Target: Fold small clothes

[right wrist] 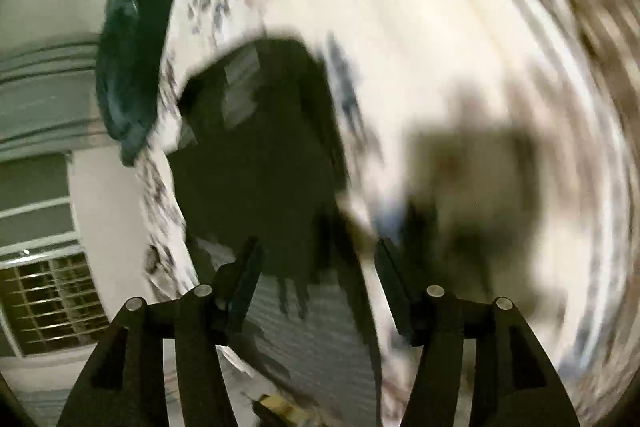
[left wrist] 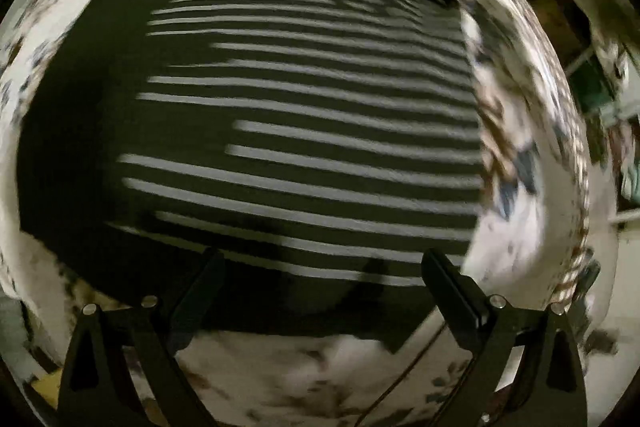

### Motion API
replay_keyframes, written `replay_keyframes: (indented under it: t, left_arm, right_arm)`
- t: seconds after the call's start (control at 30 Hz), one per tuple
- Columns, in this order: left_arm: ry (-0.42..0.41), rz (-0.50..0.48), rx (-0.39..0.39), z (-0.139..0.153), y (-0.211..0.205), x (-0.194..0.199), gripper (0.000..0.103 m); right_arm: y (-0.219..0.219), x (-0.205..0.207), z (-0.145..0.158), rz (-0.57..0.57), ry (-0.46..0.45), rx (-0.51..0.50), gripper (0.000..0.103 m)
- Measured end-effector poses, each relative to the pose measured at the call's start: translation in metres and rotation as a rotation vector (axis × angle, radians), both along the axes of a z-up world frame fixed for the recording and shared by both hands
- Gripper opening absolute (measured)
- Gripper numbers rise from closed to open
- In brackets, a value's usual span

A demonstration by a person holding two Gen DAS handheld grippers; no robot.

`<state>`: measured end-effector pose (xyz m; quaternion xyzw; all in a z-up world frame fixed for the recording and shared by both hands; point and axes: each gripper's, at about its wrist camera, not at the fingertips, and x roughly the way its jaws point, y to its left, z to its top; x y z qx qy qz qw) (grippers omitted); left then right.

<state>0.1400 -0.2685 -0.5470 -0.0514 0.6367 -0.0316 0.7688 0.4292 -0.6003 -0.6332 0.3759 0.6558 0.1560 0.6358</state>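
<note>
In the left wrist view the striped garment point(left wrist: 304, 131), dark with pale stripes, lies spread flat on a white patterned bedsheet point(left wrist: 532, 187) and fills the middle of the frame; its stripes run from nine o'clock to three o'clock, and its long axis cannot be told. The left claw point(left wrist: 320, 279) hangs over the garment's near edge at six o'clock, fingers wide apart, with nothing between them. The right wrist view is badly blurred: the right claw point(right wrist: 316, 267) stands apart, empty, the garment dark at twelve o'clock from it, a teal cloth point(right wrist: 128, 67) at ten o'clock.
</note>
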Motion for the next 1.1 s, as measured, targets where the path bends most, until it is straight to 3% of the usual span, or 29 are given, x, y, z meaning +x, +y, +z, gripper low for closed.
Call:
replay_keyframes:
  t: [0.2, 0.4, 0.5, 0.53, 0.57, 0.6, 0.7, 0.83, 0.9, 1.0, 1.03, 1.07, 1.1]
  left_arm:
    - [0.023, -0.144, 0.060, -0.030, -0.066, -0.009, 0.100]
    - [0.019, -0.223, 0.183, -0.055, -0.099, -0.005, 0.099]
    - [-0.020, -0.229, 0.196, -0.048, -0.096, -0.001, 0.066]
    - [-0.030, -0.237, 0.210, -0.045, -0.096, -0.002, 0.044]
    - [-0.043, -0.243, 0.218, -0.040, -0.095, -0.003, 0.022]
    - [-0.053, -0.242, 0.222, -0.035, -0.095, -0.001, 0.012]
    - [-0.068, -0.219, 0.203, -0.022, -0.089, -0.002, 0.008]
    - [-0.097, -0.200, 0.185, -0.003, -0.086, -0.007, 0.008]
    - [-0.105, -0.199, 0.180, 0.005, -0.090, -0.011, 0.008]
    - [-0.088, -0.172, 0.176, 0.004, -0.090, -0.018, 0.009]
    - [-0.068, -0.155, 0.157, 0.003, -0.081, -0.019, 0.014]
    - [-0.034, -0.126, 0.128, -0.001, -0.077, -0.015, 0.019]
    - [-0.011, -0.103, 0.105, 0.001, -0.064, -0.017, 0.021]
  right_arm:
    - [0.007, 0.092, -0.041, 0.063, 0.042, 0.020, 0.062]
    - [0.029, 0.129, -0.084, 0.086, 0.102, 0.078, 0.068]
    - [0.041, 0.138, -0.098, 0.067, 0.118, 0.100, 0.068]
    - [0.044, 0.137, -0.098, 0.059, 0.113, 0.100, 0.067]
    - [0.046, 0.137, -0.096, 0.060, 0.103, 0.091, 0.052]
    - [0.043, 0.133, -0.093, 0.071, 0.089, 0.070, 0.018]
    - [0.042, 0.129, -0.083, 0.102, 0.057, -0.012, 0.011]
    - [0.044, 0.132, -0.056, 0.099, -0.013, -0.149, 0.009]
    - [0.031, 0.137, -0.050, 0.056, -0.022, -0.200, 0.008]
    - [0.018, 0.145, -0.063, 0.039, 0.043, -0.166, 0.011]
    - [0.023, 0.145, -0.064, 0.060, 0.061, -0.172, 0.014]
    - [0.026, 0.145, -0.064, 0.071, 0.069, -0.171, 0.029]
    - [0.030, 0.144, -0.063, 0.092, 0.091, -0.168, 0.055]
